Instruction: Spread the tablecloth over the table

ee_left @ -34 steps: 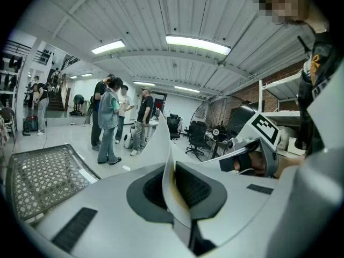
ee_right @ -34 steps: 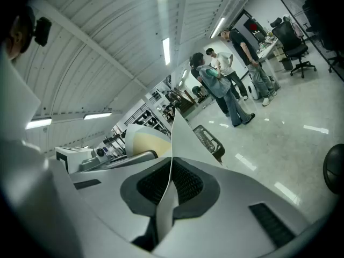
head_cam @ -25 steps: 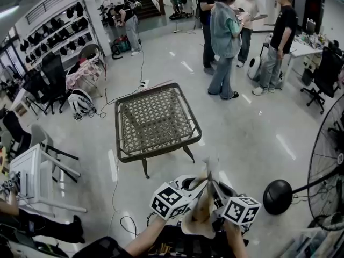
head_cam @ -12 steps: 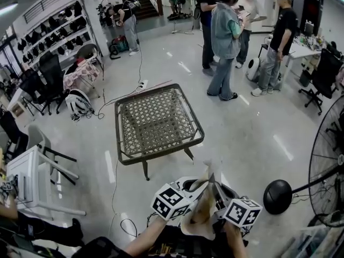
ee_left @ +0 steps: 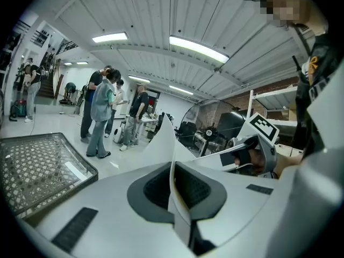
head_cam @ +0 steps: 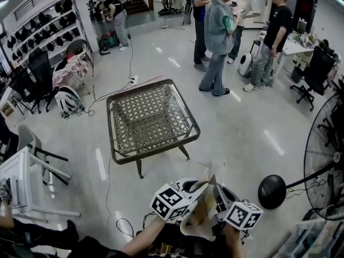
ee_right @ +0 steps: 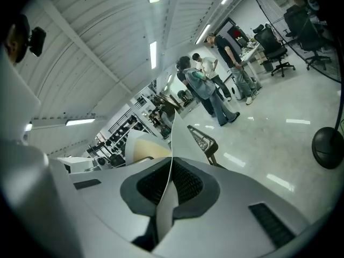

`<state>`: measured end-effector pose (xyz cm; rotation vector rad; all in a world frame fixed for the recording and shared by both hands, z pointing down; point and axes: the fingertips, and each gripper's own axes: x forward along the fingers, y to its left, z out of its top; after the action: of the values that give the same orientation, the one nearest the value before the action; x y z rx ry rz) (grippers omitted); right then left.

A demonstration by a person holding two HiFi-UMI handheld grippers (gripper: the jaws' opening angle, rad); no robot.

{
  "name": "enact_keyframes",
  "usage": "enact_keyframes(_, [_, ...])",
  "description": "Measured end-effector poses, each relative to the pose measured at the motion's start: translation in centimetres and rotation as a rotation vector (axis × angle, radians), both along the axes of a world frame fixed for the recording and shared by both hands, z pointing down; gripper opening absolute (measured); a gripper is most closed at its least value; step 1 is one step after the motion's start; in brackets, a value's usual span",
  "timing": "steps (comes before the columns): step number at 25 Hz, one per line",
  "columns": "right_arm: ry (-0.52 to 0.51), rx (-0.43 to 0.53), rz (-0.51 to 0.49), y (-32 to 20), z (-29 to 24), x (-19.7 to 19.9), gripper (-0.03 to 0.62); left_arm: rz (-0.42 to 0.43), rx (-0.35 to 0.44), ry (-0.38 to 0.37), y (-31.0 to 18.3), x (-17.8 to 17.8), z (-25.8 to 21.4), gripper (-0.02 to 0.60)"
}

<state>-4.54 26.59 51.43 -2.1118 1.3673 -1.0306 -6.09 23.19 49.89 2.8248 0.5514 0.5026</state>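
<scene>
The tablecloth [head_cam: 200, 215] is a cream, folded bundle held low in front of me, with a corner sticking up between the two grippers. My left gripper [head_cam: 199, 186] is shut on one thin edge of the tablecloth [ee_left: 164, 144], which runs straight between its pads. My right gripper [head_cam: 216, 191] is shut on another edge of the tablecloth [ee_right: 179, 136]. The two grippers sit close together, almost touching. The table [head_cam: 110, 123] is a low square metal frame with a woven lattice top, bare, standing on the floor ahead and to the left.
Several people [head_cam: 217, 36] stand beyond the table at the upper right. A big floor fan [head_cam: 322, 165] with a round black base [head_cam: 271, 191] stands at my right. White plastic furniture [head_cam: 24, 181] is at the left. Cables [head_cam: 107, 187] trail across the floor.
Both grippers keep their hold on the cloth, close together at the bottom of the head view. The table and the people now sit slightly further left in the picture.
</scene>
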Motion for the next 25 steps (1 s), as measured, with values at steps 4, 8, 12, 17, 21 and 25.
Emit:
enact_keyframes(4, [-0.012,-0.020,0.019,-0.4,0.2,0.8,0.015,0.011,-0.026,-0.005,-0.6,0.9,0.5,0.021])
enact_keyframes(8, [-0.028,-0.008,0.038,-1.1,0.6,4.2,0.015,0.002,-0.045,-0.004,-1.5,3.6,0.7,0.021])
enact_keyframes(12, [-0.040,-0.025,0.060,-1.4,1.4,10.2,0.015,0.014,-0.031,-0.018,-2.2,8.2,1.2,0.021])
enact_keyframes(17, [-0.050,-0.002,0.055,-4.2,2.4,19.1,0.015,-0.002,-0.013,-0.040,-5.2,16.1,2.0,0.021])
enact_keyframes(21, [-0.013,0.011,-0.030,-7.2,1.1,25.7,0.015,-0.029,-0.004,-0.037,-6.7,23.6,1.3,0.020])
enact_keyframes(25, [-0.004,0.037,-0.085,-10.3,-0.2,30.8,0.015,-0.086,0.024,-0.022,-9.5,29.3,0.7,0.020])
